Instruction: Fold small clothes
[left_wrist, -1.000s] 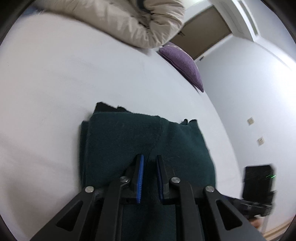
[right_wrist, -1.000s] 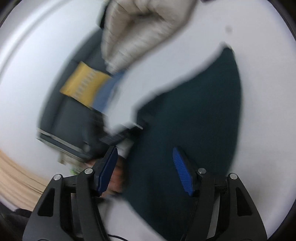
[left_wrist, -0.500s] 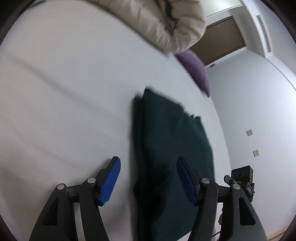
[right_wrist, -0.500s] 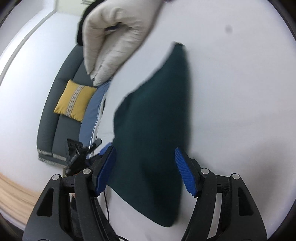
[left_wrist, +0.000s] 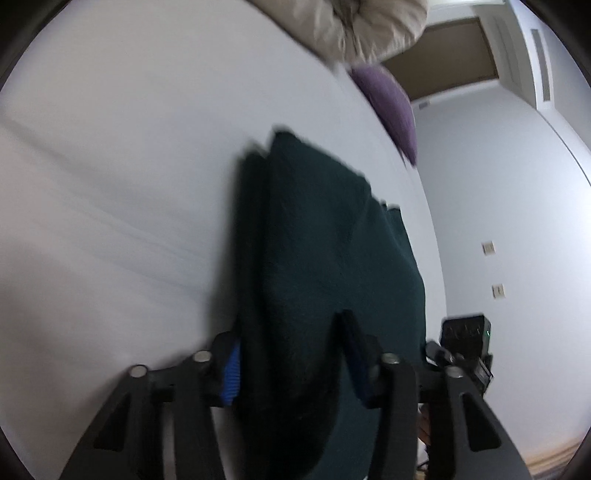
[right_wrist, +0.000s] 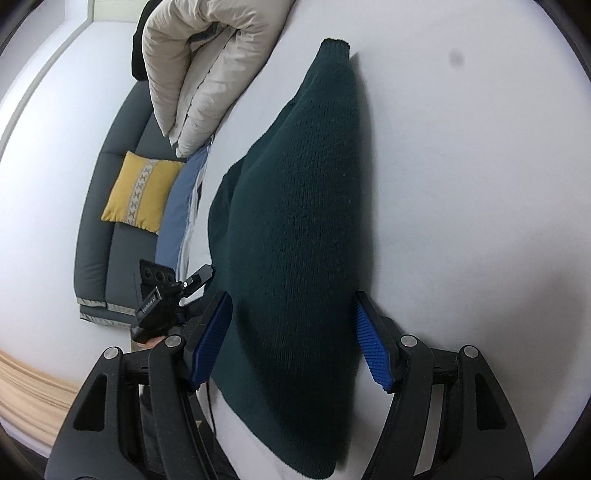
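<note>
- Sweater (right_wrist: 295, 229): dark green knit, folded into a long narrow stack, layers showing along one long edge; a cuff end sticks out at the far tip in the right wrist view.
- It lies flat on the white bed (right_wrist: 461, 184), running away from both cams, near the bed's side edge.
- Left gripper (left_wrist: 291, 365): jaws closing, mid-width, straddling the sweater's near end; blue pads either side of the fabric. Pic is blurred, so can't tell if pads press yet.
- Right gripper (right_wrist: 291, 339): jaws fairly wide, one pad at each long edge of the sweater's near end, cloth between them, no clear squeeze.
- Each cam sees the other gripper just beside, at frame edge.
- Edges: sweater's one long edge sits close to the bed edge, w/ a blue sheet strip (right_wrist: 177, 206) hanging below it.
- Beyond that edge: grey sofa (right_wrist: 107, 206) w/ yellow cushion (right_wrist: 142, 192).
- Far end: beige puffy duvet (right_wrist: 207, 70) bunched past the sweater's tip; purple pillow (left_wrist: 391, 107) beside it.
- Open room: wide bare white sheet on the sweater's other side, only faint creases and one small dark spot (right_wrist: 457, 58).
</note>
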